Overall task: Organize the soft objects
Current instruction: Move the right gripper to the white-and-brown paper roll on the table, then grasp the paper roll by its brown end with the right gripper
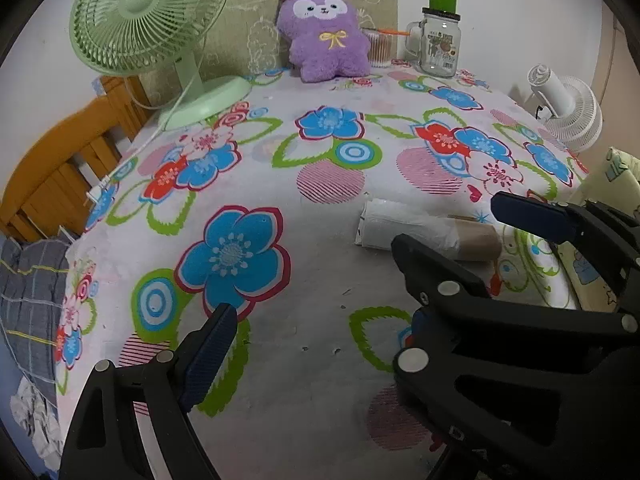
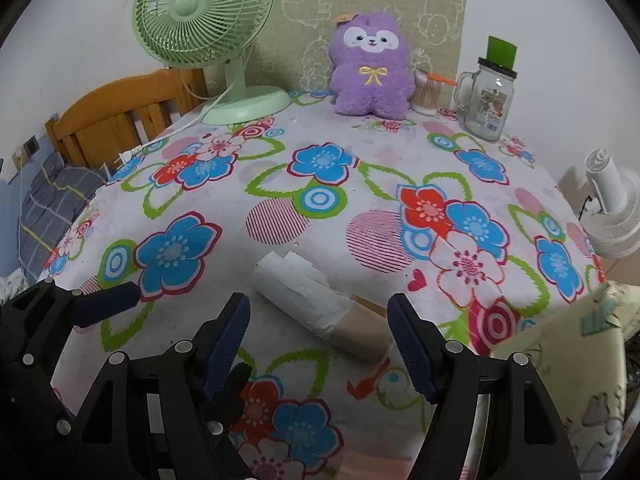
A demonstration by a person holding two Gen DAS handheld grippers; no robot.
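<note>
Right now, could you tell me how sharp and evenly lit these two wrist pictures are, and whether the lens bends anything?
Left wrist view: soft even light, dark rounded corners, sharp purple plush toy, table edge bowed by the fisheye. Right wrist view: same flat light, small glints on the glass jar, crisp paper roll, floral tablecloth bulging like a dome.

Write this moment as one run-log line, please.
left tongs: open, empty | right tongs: open, empty, over paper roll | purple plush: upright at back, untouched
</note>
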